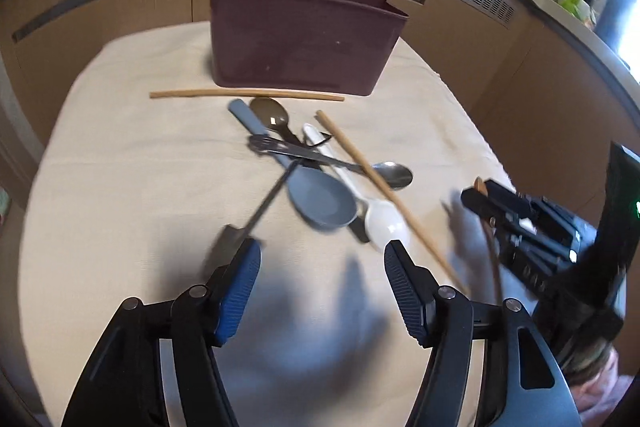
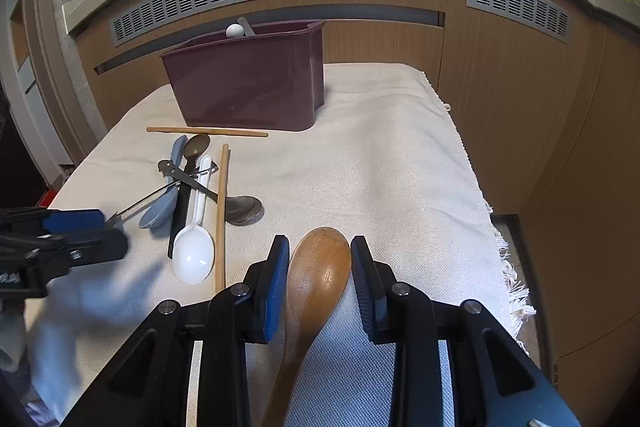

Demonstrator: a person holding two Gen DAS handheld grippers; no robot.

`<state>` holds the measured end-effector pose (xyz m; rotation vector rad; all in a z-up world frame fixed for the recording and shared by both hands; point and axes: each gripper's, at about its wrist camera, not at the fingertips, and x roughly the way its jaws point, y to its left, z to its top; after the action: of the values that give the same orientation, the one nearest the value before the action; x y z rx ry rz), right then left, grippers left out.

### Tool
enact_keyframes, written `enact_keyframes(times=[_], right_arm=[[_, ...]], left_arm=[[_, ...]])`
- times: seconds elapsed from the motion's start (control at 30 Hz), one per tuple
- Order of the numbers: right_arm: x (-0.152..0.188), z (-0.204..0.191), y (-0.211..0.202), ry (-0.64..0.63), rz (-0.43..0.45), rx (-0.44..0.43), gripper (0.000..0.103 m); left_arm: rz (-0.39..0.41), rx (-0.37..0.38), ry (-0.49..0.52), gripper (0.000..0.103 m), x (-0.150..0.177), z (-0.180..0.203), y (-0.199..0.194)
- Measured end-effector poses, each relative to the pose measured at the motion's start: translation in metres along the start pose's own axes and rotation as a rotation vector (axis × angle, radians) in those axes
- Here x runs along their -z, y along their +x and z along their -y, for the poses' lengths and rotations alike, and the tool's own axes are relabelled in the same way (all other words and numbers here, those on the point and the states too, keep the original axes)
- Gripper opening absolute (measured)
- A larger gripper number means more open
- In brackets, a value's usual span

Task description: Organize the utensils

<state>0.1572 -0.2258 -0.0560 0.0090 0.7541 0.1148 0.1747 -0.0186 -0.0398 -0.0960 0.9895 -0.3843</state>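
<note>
Bin: maroon utensil holder (image 2: 248, 83) stands upright at far end of bench (image 2: 380, 155), open top facing up, so it's prob. the drop-off. White knob (image 2: 234, 31) and a grey handle poke over its rim; something's already inside.

Pile: loose utensils lie crossed in front of the holder – grey-blue spoon (image 1: 320, 201), white plastic spoon (image 1: 386, 223), metal spoon (image 1: 394, 174), brown spoon (image 1: 270, 113), dark metal tool (image 1: 280, 149) across the top. Tangled, so each needs pulling free one by one.

Chopsticks: one chopstick (image 1: 246, 93) flat, just in front of holder; 2nd chopstick (image 1: 384, 187) slants over the pile's right side, crossing the metal spoon.

L hand-held gripper (image 1: 322, 259): jaws apart, nothing between pads. A thin dark utensil (image 1: 264, 205), blurred, runs from the pile toward its left finger (image 1: 240, 283); can't tell if touching. Looks placed to take the next pick.

R hand-held gripper (image 2: 320, 255): clamped on wooden spoon (image 2: 320, 275), pads on either side of the bowl, handle trailing back under the camera. Held above the cloth, well short of holder.

Stage: early-mid, I'd judge; most utensils not yet binned.
</note>
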Motion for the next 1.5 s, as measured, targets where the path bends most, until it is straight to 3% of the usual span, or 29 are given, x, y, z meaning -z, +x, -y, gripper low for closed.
enact_keyframes(times=[0.2,0.37,0.5,0.57,0.83,1.03,1.5], right_arm=[[0.001,0.009,-0.006,0.05,0.027,-0.014,0.03],[0.001,0.011,-0.006,0.066,0.031,-0.03,0.03],[0.001,0.011,-0.004,0.066,0.026,-0.036,0.03],[0.001,0.011,-0.004,0.066,0.024,-0.038,0.03],[0.0,0.009,0.001,0.049,0.001,-0.018,0.03],[-0.004,-0.002,-0.008,0.009,-0.002,0.001,0.03],[-0.027,-0.03,-0.07,-0.092,0.115,-0.014,0.029]], left_arm=[[0.033,-0.051,-0.132,0.067,-0.015,0.008,0.025],[0.069,-0.125,-0.126,0.065,-0.016,0.018,0.037],[0.075,-0.142,-0.105,0.044,-0.013,0.017,0.041],[0.081,-0.142,-0.1,0.041,-0.013,0.013,0.037],[0.165,-0.175,-0.089,0.037,-0.007,-0.002,0.003],[0.277,-0.175,-0.089,0.036,0.003,-0.018,-0.045],[0.415,-0.155,-0.046,0.035,0.02,-0.02,-0.113]])
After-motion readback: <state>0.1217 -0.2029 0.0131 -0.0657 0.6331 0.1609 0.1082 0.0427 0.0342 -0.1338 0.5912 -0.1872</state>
